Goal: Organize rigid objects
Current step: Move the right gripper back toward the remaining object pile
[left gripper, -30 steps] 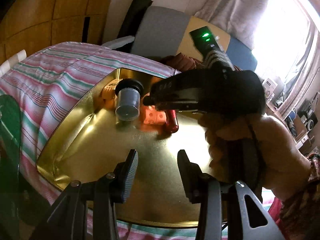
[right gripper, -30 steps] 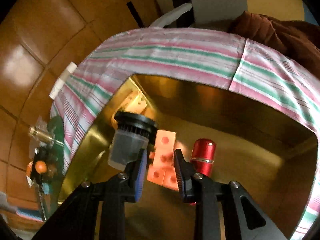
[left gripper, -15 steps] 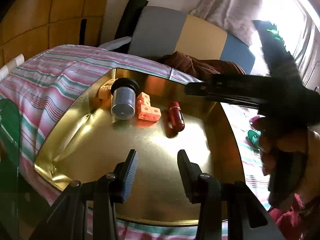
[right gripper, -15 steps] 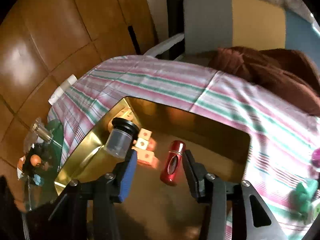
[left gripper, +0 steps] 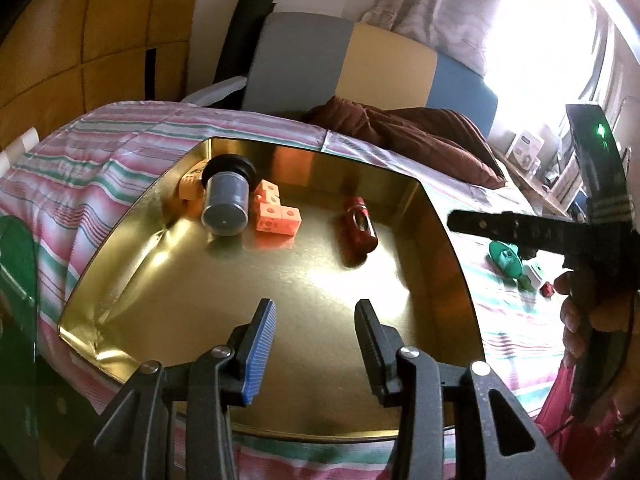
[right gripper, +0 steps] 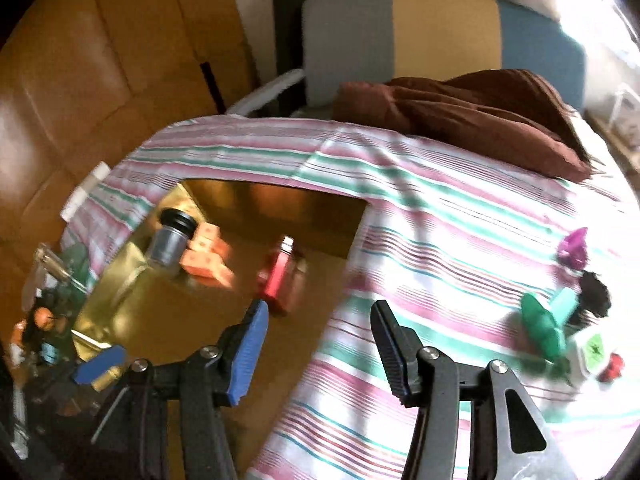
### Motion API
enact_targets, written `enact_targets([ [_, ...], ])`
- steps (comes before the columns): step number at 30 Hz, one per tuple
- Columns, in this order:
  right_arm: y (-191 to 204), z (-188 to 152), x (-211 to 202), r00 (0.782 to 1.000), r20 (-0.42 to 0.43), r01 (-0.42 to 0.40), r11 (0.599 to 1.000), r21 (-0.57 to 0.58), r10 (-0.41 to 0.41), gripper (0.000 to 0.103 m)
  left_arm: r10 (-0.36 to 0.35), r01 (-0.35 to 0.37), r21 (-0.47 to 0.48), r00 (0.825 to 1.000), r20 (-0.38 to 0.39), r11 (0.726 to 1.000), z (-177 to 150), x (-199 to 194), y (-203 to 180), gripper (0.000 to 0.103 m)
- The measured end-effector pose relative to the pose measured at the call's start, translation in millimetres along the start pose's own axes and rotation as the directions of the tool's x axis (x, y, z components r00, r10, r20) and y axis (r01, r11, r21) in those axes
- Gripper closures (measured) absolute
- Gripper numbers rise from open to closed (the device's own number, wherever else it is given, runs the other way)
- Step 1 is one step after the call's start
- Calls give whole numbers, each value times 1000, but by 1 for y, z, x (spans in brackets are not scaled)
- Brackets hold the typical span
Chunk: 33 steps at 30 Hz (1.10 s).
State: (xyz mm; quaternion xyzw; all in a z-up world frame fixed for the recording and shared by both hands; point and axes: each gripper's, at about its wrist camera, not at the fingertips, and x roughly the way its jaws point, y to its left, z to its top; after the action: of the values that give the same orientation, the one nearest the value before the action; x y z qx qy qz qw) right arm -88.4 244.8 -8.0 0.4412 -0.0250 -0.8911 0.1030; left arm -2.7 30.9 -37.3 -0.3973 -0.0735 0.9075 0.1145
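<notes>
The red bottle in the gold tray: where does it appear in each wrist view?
Left wrist: red bottle lies right of centre, in the gold tray.
Right wrist: red bottle lies left of centre, above the blue pad.
Shared landmark: orange blocks.

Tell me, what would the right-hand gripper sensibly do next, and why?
Probably swing on toward the green toy and settle over it. The right gripper is empty, its jaws having just been opening, and the red bottle already lies in the gold tray, while small toys sit loose on the striped sheet.
</notes>
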Motion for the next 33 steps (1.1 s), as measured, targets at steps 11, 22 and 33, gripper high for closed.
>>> enact_targets([
  [11,-50,-39,-9,992,-54,113,993,32,-111,48,-23,23,57,1000,7,998,-8,-4,-18,62],
  [22,-101,-67,-16,980,-96,183,981,63,-177,47,-55,51,171,998,20,984,-17,-12,-55,62],
  [33,-178,-92,-31,951,-170,289,941,175,-260,44,-166,164,324,986,-23,932,-25,-17,-112,62],
])
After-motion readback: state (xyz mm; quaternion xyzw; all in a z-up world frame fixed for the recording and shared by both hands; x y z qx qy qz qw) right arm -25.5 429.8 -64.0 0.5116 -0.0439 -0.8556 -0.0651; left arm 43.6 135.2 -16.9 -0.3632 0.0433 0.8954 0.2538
